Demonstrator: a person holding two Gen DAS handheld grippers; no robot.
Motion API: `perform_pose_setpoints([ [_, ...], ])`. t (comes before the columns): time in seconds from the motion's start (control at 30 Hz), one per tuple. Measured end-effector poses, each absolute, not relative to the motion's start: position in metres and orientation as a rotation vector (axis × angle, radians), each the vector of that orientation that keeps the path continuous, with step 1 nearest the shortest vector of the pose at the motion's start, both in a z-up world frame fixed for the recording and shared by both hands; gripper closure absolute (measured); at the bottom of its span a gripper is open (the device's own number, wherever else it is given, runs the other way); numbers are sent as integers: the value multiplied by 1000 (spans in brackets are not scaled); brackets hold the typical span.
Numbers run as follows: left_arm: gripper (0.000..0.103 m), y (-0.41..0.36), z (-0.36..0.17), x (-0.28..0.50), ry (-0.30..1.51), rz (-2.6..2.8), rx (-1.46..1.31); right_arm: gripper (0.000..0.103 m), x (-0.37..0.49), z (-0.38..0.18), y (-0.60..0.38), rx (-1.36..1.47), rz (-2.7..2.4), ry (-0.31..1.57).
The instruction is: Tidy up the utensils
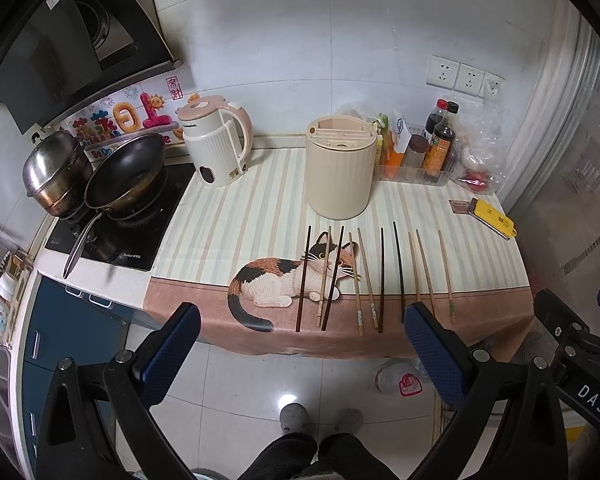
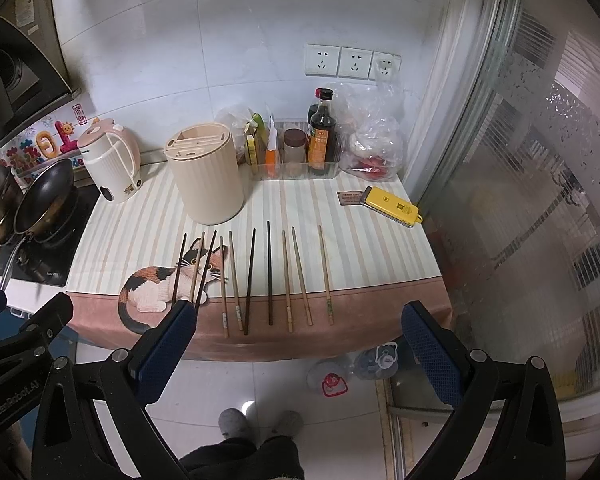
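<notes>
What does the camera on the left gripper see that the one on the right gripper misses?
Only the left wrist view shows the lidded steel pot whole and the blue cabinets; the right view clips the pot. Only the right wrist view takes in the wide frosted glass door. Both share the row of chopsticks, the cream holder, the kettle, and open grippers: left gripper, right gripper.

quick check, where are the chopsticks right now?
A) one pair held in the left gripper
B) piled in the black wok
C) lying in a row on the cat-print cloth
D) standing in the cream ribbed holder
C: the dark and light wooden chopsticks lie side by side on the striped cat-print cloth, in front of the cream ribbed cylindrical holder; left gripper and right gripper are both open and hold nothing.
</notes>
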State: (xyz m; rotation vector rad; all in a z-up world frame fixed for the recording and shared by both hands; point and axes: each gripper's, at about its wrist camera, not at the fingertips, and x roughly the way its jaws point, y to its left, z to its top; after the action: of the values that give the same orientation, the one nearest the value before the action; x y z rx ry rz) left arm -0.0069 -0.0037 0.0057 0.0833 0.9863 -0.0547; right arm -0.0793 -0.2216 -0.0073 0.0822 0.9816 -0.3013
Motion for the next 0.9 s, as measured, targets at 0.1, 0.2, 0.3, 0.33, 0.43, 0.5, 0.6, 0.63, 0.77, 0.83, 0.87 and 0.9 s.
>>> perform_pose_setpoints([
  [0.1, 0, -5, 7, -9, 984, -55, 83, 0, -78, -9, -222, 81, -303, 981],
  [0.2, 0, -3, 9, -11, 981, -62, 86, 0, -81, -13, -219, 83, -301, 979],
  [0.3, 0, -4, 12, -13, 979, -64, 86, 0, -85, -9, -218, 80, -301, 976],
  [0.33, 0, -5, 13, -13, 978, -63, 86, 0, -83, -10, -222, 79, -301, 974],
  [0.43, 0, -6, 16, -15, 976, -63, 86, 0, -77, -2, -222, 72, -300, 972],
  [0.5, 0, -3, 12, -9, 980, -61, 85, 0, -75, -2, -223, 72, -300, 972],
  [0.6, 0, -4, 14, -9, 981, -62, 82, 0, -75, -1, -223, 74, -300, 972],
  [0.63, 0, -4, 15, -9, 983, -63, 82, 0, -75, -1, -222, 73, -301, 972],
  [0.77, 0, -8, 20, -9, 988, -68, 84, 0, -76, -3, -222, 68, -300, 970],
  [0.83, 0, -7, 16, -7, 990, -70, 83, 0, -76, -1, -222, 65, -301, 967],
  [0.87, 0, -8, 18, -7, 990, -71, 82, 0, -76, -1, -222, 64, -303, 965],
  [0.9, 0, -8, 19, -6, 990, -70, 81, 0, -77, -2, -222, 64, -302, 963],
])
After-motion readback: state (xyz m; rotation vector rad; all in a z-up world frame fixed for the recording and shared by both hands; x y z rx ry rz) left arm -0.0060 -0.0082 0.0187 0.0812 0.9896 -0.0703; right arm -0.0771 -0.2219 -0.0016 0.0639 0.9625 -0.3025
